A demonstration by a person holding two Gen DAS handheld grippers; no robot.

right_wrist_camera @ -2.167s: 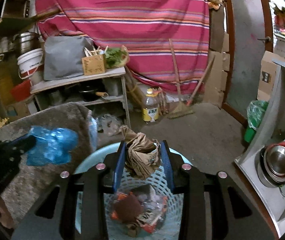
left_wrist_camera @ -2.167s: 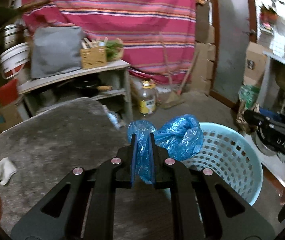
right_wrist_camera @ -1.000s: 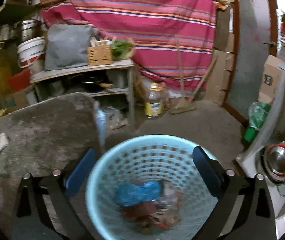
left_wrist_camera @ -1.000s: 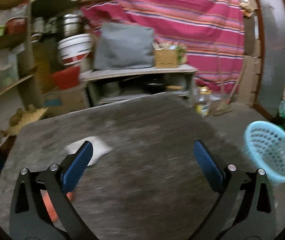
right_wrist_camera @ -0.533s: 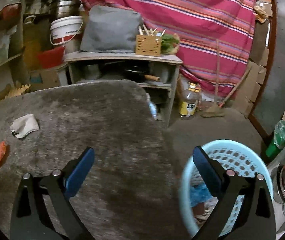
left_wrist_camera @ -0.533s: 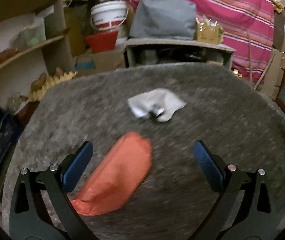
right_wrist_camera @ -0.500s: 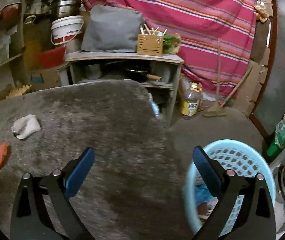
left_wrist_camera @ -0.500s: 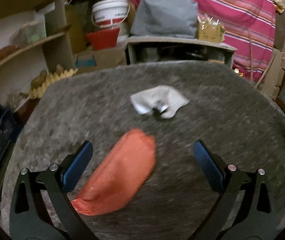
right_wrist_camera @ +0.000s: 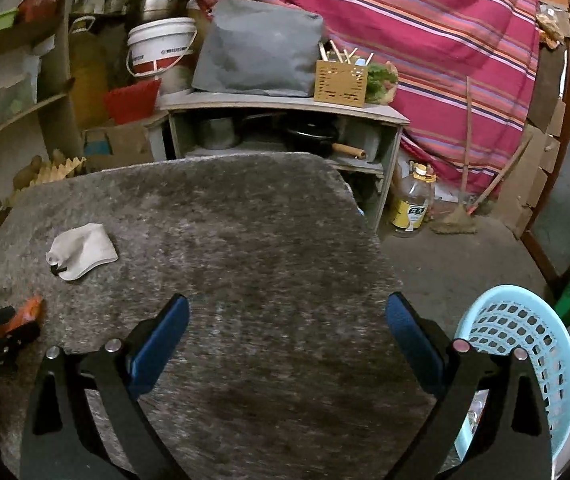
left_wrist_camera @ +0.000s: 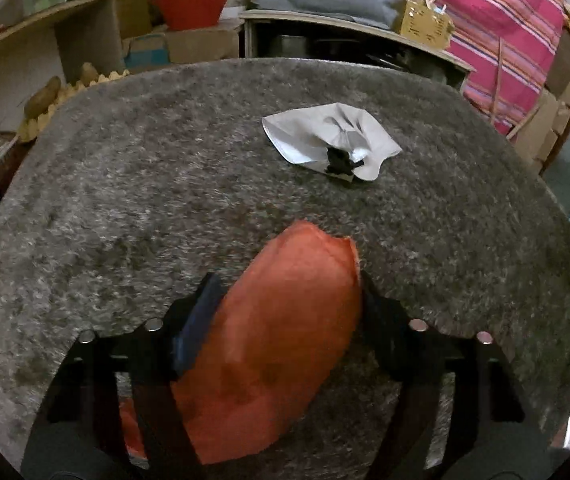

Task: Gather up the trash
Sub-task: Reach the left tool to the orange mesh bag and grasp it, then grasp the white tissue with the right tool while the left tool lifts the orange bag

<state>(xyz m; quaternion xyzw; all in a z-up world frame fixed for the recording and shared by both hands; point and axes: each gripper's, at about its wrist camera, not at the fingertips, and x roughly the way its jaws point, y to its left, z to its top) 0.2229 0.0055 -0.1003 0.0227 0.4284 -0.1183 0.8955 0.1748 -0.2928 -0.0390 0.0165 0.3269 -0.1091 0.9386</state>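
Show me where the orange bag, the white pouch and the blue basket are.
orange bag [left_wrist_camera: 281,332], left wrist view, middle of its body
white pouch [left_wrist_camera: 317,136], left wrist view, its crumpled middle
blue basket [right_wrist_camera: 541,332], right wrist view, its perforated wall

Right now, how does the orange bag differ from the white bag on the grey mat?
The orange bag lies between the fingers of the left claw, which is closing on it; the white bag lies untouched farther out. The orange bag looks plump and smooth, while the white bag is flatter and creased. The white bag carries a small black piece at one edge; the orange bag shows none. Both rest on the grey mat.
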